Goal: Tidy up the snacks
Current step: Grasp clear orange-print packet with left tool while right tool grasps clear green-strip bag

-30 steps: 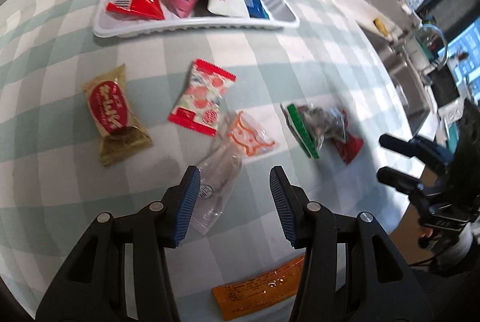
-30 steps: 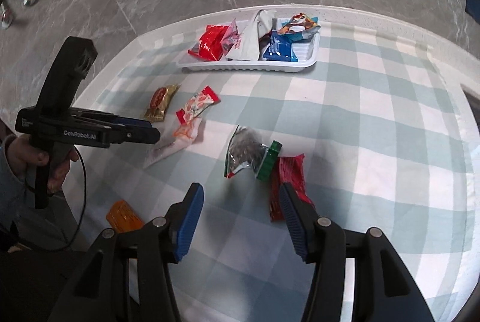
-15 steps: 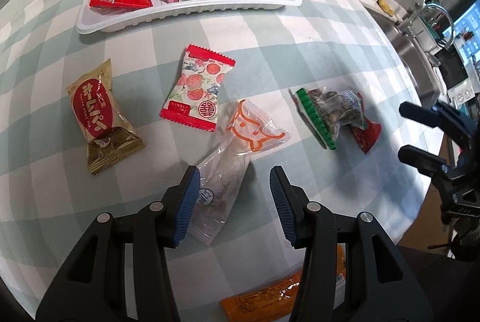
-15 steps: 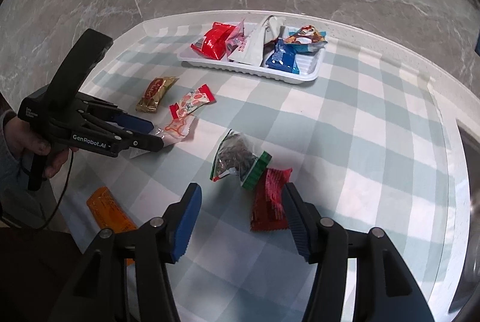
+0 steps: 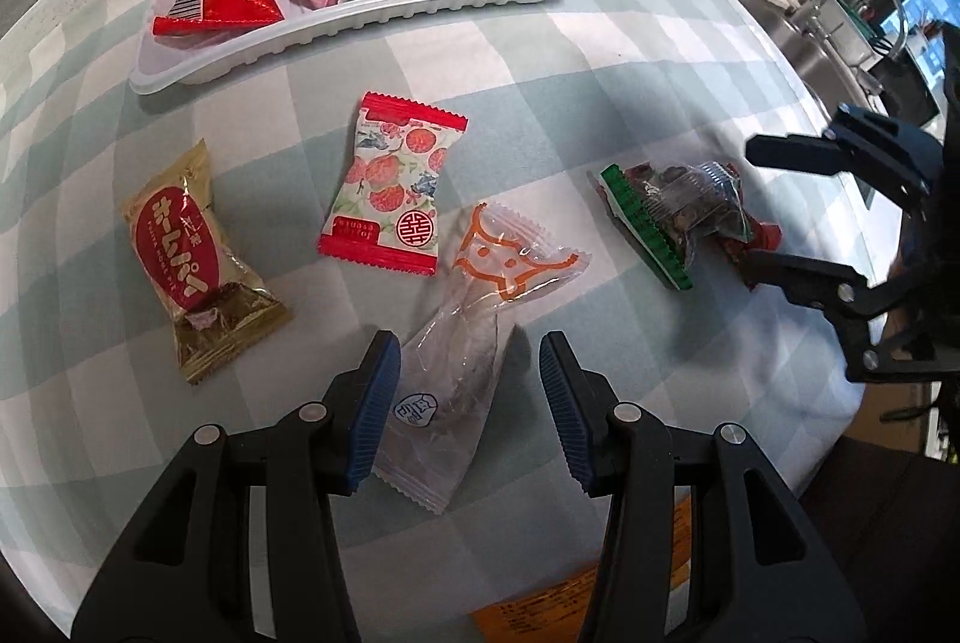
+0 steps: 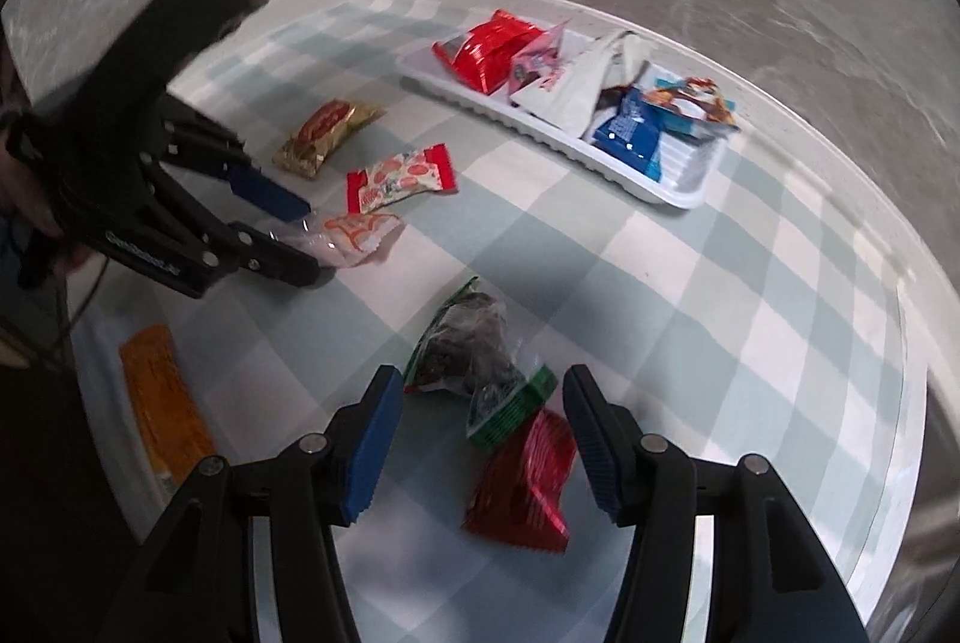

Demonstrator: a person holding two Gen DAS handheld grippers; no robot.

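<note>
My left gripper (image 5: 465, 361) points down at the checked tablecloth, open, with a clear packet with orange print (image 5: 480, 319) lying between its blue pads, which do not press on it. In the right wrist view my right gripper (image 6: 480, 391) hangs open over a clear packet with a green edge (image 6: 474, 361) that overlaps a red packet (image 6: 522, 487). A white tray (image 5: 360, 25) at the far side holds several snack packets. Loose on the cloth lie a gold and red packet (image 5: 192, 259) and a peach-print packet (image 5: 390, 187).
An orange packet (image 6: 162, 403) lies at the near table edge, behind the left gripper (image 6: 306, 241). A sink with a tap (image 5: 858, 1) stands beyond the table's right side. Marble floor surrounds the round table. A hand holds the left gripper's handle.
The left gripper has sunk and slid forward so that the clear packet now lies between its pads. The right gripper has rolled and moved in over the green-edged packet. No packet has moved.
</note>
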